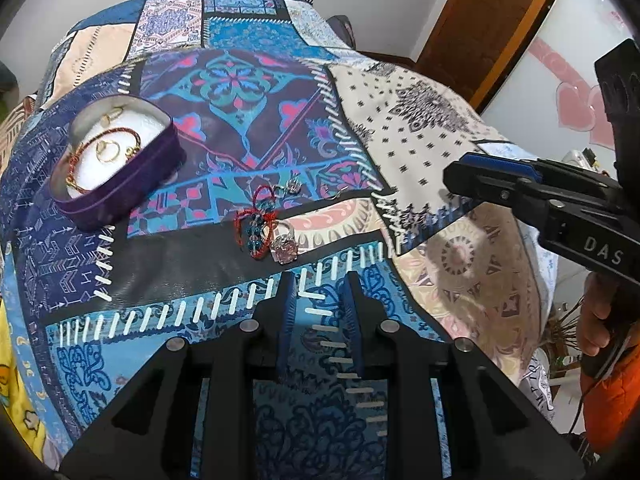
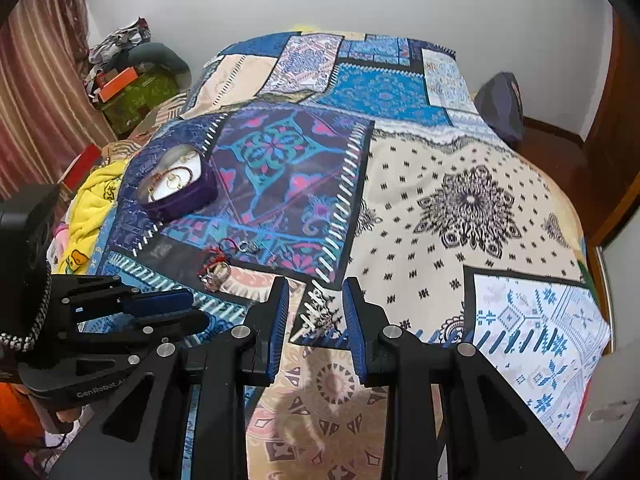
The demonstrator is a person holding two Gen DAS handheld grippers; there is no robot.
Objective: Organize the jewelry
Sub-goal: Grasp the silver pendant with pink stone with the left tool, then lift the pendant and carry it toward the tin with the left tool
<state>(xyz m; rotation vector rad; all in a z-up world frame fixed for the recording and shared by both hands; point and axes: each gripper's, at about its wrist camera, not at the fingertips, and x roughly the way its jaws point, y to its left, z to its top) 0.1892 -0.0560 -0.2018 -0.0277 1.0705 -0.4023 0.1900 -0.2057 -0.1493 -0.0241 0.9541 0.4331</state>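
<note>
Toward the bed's (image 1: 420, 128) near edge lies a tangle of red-corded, blue-beaded jewellery (image 1: 258, 226) with a pink-stoned ring (image 1: 285, 245) — just ahead of the released left claw (image 1: 320, 300); right claw (image 2: 316, 312), also released, hangs farther off; purple fabric-sided tray (image 1: 120, 196) sits left.

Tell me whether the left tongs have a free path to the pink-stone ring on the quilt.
Probably yes: the left tongs stand open, and the ring lies just ahead with only bare quilt between; a red beaded bracelet crowds its left side.

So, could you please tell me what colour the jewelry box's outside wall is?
Purple, clearest in the left wrist view: the heart-shaped jewelry box.
</note>
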